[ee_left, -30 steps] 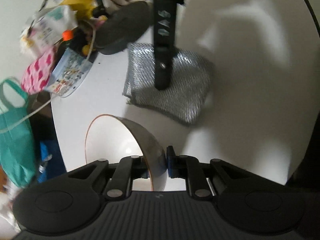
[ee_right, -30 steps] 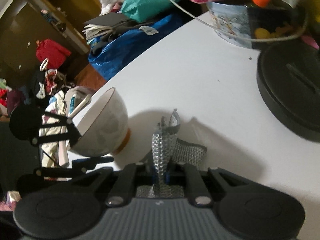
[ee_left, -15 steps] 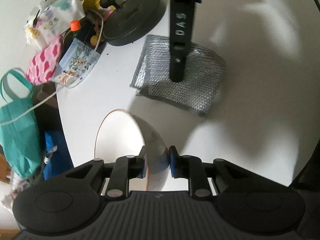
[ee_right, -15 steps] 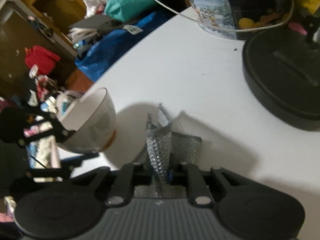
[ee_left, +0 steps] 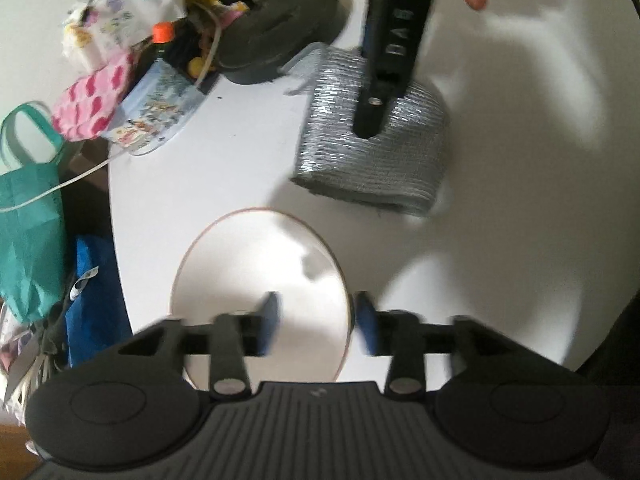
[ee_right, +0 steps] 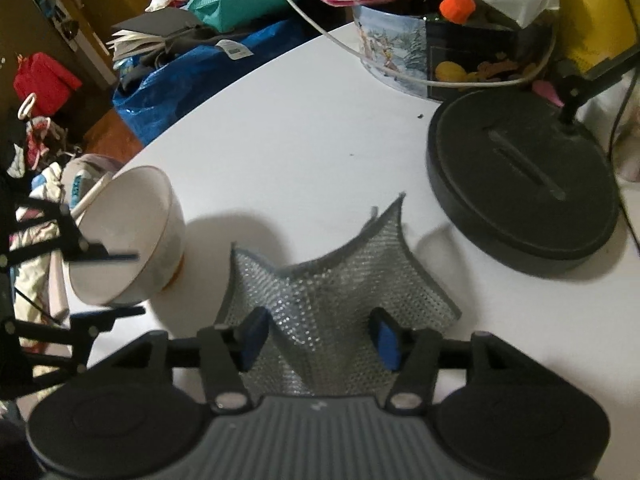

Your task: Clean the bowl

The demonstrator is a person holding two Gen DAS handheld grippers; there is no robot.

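A white bowl (ee_left: 260, 288) with a thin brown rim sits near the edge of the white table (ee_right: 300, 140). In the right wrist view the bowl (ee_right: 128, 236) leans to the left. My left gripper (ee_left: 318, 320) straddles the bowl's rim, one blue pad inside and one outside. Its jaws are opening and neither pad touches the rim. A silver mesh cloth (ee_right: 340, 280) lies crumpled on the table. My right gripper (ee_right: 320, 338) hangs over it with jaws opening, pads clear of the cloth. The left wrist view shows the cloth (ee_left: 372, 152) under the right gripper's black finger (ee_left: 384, 80).
A black round lamp base (ee_right: 520, 184) stands just right of the cloth. Behind it is a decorated tin (ee_right: 400, 60) with an orange-capped bottle (ee_right: 456, 6) and a white cable. A blue bag (ee_right: 192, 80) and a teal bag (ee_left: 28, 220) lie beyond the table's left edge.
Both grippers have opened. The left let go of the bowl's rim, and the bowl now faces the camera more. The right released the pinched cloth, which has spread out on the table.
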